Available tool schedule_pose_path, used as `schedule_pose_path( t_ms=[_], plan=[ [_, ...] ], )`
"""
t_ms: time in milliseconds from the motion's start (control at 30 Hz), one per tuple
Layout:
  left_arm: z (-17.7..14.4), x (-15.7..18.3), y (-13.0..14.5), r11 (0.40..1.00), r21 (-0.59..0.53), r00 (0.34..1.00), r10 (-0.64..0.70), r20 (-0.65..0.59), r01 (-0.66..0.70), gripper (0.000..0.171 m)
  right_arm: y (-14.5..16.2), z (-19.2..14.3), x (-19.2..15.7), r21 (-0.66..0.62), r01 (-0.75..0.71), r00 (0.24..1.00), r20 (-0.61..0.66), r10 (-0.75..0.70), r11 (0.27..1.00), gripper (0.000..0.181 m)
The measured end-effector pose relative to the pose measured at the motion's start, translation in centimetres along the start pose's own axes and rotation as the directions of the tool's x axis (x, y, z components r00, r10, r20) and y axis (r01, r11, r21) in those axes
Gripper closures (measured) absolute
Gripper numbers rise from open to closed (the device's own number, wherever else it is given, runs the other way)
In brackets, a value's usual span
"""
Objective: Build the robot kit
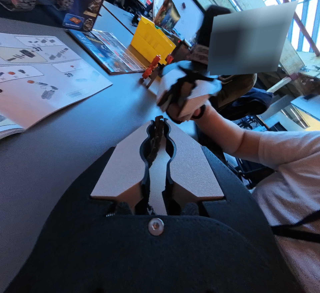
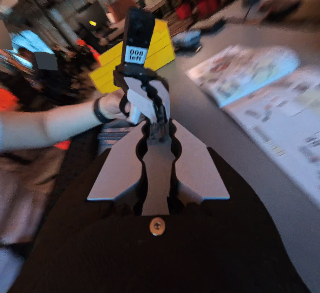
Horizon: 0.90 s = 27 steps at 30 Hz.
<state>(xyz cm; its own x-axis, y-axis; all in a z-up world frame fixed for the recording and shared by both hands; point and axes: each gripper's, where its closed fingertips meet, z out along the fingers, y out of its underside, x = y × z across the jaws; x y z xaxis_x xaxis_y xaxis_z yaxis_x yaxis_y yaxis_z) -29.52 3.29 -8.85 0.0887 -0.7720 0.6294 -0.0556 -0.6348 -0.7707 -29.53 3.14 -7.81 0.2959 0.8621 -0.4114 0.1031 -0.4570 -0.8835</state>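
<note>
While the left gripper (image 1: 158, 121) pinches a dark brown toothed strip (image 1: 156, 139) lengthwise between nearly closed jaws, the right gripper (image 2: 158, 125), jaws part open, has its tips either side of that strip's far end, mid-frame above the grey tabletop (image 1: 52, 163); whether they touch it is blurred.

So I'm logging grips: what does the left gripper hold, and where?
The left gripper pinches a dark brown toy piece along its length, fingertips near its far end.
</note>
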Motion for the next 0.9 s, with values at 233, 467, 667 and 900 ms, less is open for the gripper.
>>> schedule_pose_path(
  t_ms=[233, 467, 667, 900],
  plan=[
    [0.4, -0.4, -0.2, 0.995, 0.026, 0.995, -0.094, -0.036, 0.095, 0.164, -16.6, 3.2, -12.5, -0.057, 0.588, 0.804, -0.077, -0.59, 0.807, 0.125],
    [0.8, 0.2, 0.2, 0.996, 0.019, 0.994, -0.091, -0.058, 0.092, 0.163, -23.1, 16.6, -12.7, -0.619, 0.559, 0.725, 0.041, -0.688, 0.551, 0.143],
    [1.3, 0.7, 0.6, 0.997, -0.019, 0.996, -0.073, -0.057, 0.072, 0.163, -14.9, 23.2, -8.3, -0.835, 0.425, 0.775, 0.137, -0.618, 0.348, 0.157],
    [1.7, 1.9, 1.3, 0.998, -0.068, 0.999, 0.006, -0.048, -0.009, 0.162, -2.9, 25.8, -2.6, -0.91, 0.412, 0.74, 0.365, -0.564, -0.047, 0.16]
  ],
)
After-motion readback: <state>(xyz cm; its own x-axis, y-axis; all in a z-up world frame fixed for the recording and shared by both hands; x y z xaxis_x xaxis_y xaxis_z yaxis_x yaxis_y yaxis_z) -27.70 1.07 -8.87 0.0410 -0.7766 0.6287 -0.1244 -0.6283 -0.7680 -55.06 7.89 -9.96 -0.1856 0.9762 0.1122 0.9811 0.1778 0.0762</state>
